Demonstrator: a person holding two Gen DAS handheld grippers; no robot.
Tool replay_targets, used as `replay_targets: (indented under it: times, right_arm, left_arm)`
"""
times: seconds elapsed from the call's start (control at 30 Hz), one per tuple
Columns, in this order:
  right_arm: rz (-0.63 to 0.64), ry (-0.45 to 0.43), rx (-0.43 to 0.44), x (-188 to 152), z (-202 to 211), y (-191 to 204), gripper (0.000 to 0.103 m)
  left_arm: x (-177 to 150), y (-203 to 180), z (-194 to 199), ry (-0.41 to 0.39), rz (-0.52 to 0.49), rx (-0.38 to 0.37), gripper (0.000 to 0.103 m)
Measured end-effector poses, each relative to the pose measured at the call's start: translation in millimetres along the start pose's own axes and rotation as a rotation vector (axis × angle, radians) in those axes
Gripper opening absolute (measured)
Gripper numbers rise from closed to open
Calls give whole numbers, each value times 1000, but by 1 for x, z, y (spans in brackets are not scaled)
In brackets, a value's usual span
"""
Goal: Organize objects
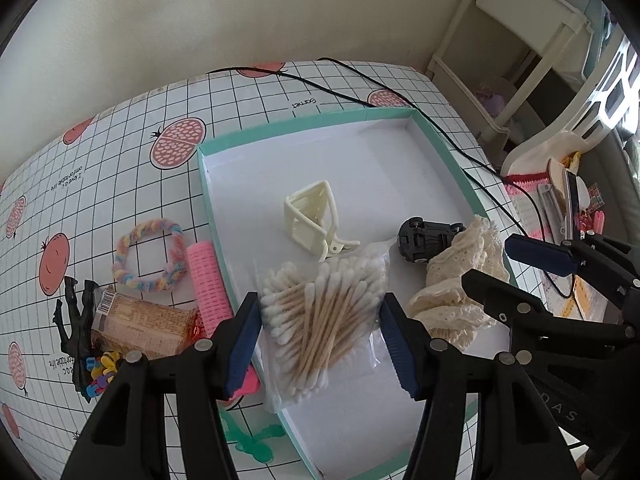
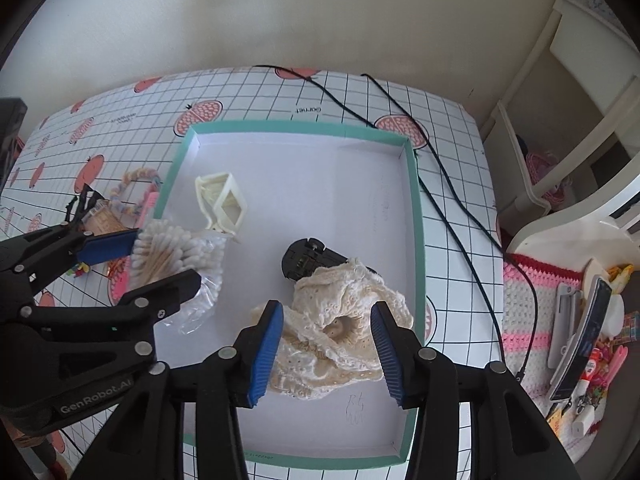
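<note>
Two black cables (image 2: 452, 208) are draped over the gridded, fruit-printed tablecloth (image 1: 120, 152) beside a teal-rimmed tray (image 2: 416, 216); both the left gripper (image 1: 320, 344) and the right gripper (image 2: 326, 354) are held spread.

Soft, even daylight; both views are sharp at centre, strongly bowed by fisheye distortion, with dark vignetted corners.

Crinkly clear plastic swab bag (image 1: 320, 312); rough cream lace cloth (image 2: 340, 328); matt white tray (image 2: 340, 184)
</note>
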State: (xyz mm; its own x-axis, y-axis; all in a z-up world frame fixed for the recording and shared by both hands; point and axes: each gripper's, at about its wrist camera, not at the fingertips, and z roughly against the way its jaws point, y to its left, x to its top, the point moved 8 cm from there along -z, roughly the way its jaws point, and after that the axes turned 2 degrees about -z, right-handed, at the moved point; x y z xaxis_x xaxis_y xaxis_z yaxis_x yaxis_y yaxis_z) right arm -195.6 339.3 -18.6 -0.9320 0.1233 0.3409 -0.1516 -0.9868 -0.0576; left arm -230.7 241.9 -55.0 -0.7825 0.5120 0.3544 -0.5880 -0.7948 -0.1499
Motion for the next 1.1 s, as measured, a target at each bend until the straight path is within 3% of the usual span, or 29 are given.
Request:
replay_targets:
  times: [0.3,0.53,0.7,0.8,0.97,1.07,1.1]
  right_arm:
    - [7,-27,3,6,8,1,49]
    - [23,-21,6,5,3,7,49]
    - [11,-35,5,7,0,10,50]
    - [5,-40,12,8,-2,11,64]
    - [-3,-47,29,10,-4,13,77]
    - [1,-47,38,10,-6,16,83]
    - [3,-45,42,9,-7,17,90]
  left_arm:
    - [6,1,13,-36,13,-19,61]
    - [11,10,20,-60,27,10,61]
    - [15,38,30,-97,82,111,61]
    - [17,54,34,-109,124,118,71]
    - [18,74,37,-128,156,166,82]
    - [18,80,38,-133,180,146,84]
    - [17,81,37,-134,182,146,91]
